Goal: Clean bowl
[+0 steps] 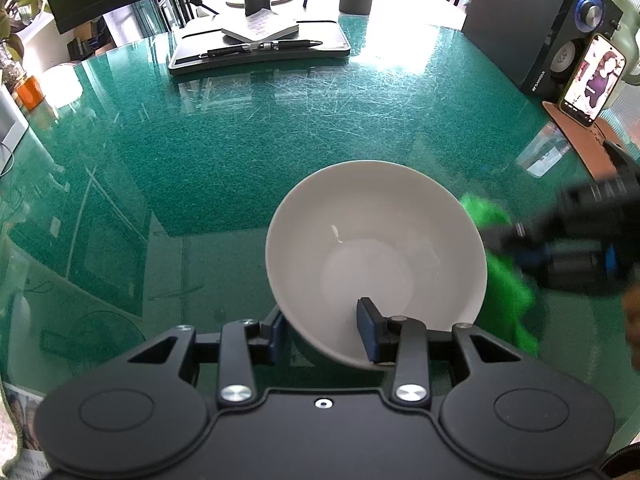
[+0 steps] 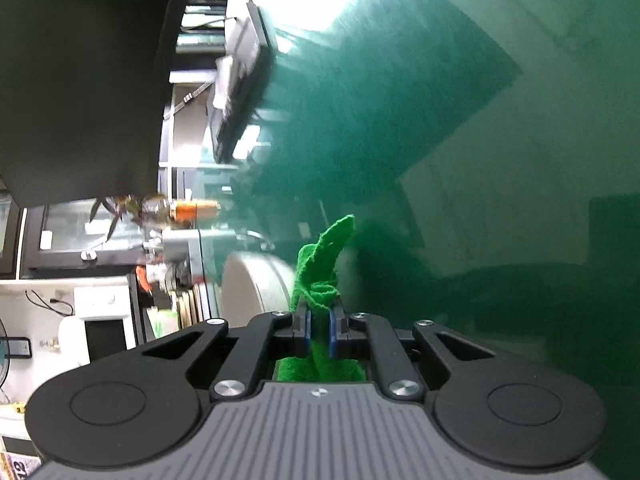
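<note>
The green glass tabletop (image 1: pixel 248 152) carries little near the work. Above it, the white bowl (image 1: pixel 376 248) sits tilted, its near rim pinched by the left gripper (image 1: pixel 326 334), 1 finger inside and 1 outside. It looks stiff, smooth, slippery and breakable, so the rim is probably the surest hold. The right gripper (image 2: pixel 319 334) is pressed onto a soft, light green cloth (image 2: pixel 320 276), just beside the bowl's outer wall.
</note>
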### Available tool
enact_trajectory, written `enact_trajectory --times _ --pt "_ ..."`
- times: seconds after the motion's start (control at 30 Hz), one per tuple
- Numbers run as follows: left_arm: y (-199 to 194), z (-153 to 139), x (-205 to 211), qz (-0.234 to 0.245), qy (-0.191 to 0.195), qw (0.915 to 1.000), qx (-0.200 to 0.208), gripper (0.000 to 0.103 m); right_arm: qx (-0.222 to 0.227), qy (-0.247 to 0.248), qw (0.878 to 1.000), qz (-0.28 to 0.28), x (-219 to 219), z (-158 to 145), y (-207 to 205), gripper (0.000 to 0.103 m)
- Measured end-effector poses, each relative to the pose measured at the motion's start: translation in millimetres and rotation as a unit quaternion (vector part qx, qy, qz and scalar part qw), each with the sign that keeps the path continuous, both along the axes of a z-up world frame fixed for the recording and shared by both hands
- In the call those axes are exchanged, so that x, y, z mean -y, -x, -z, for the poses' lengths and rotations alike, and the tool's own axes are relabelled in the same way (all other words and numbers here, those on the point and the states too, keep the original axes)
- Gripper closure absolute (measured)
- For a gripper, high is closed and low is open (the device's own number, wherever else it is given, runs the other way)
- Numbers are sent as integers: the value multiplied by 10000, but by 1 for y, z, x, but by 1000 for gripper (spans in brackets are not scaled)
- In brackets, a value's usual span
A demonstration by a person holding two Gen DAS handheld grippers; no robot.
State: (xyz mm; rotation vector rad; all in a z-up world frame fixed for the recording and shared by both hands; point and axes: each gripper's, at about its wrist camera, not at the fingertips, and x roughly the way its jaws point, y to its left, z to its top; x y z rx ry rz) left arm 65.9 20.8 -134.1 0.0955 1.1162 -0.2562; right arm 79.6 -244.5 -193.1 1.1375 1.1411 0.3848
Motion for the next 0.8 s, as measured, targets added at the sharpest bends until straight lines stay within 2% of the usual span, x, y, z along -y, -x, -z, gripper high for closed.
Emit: enact_trajectory --times 0.1,0.23,0.5,0.57,0.67,0.77,0.8 --pt "0 0 0 34 2 10000 -1 66 214 -8 9998 -6 -5 -5 -16 93" --pt "2 0 -2 205 18 9998 -24 67 223 71 9997 -78 -6 -5 -11 93" --pt "-6 2 -21 1015 295 9940 -275 68 94 -275 9985 -457 12 -2 37 93" --pt "-9 2 -20 1294 196 9910 -284 68 67 -324 9988 -351 14 0 39 93" --pt "-11 0 -15 1678 -146 9856 -147 66 3 -373 9991 -182 16 5 37 93" --pt "-13 -1 -9 1992 -517 9786 0 54 -88 -352 9991 -214 9 8 30 93" --pt "-13 0 -7 2092 -675 9755 92 54 -95 -352 9991 -228 7 8 28 93"
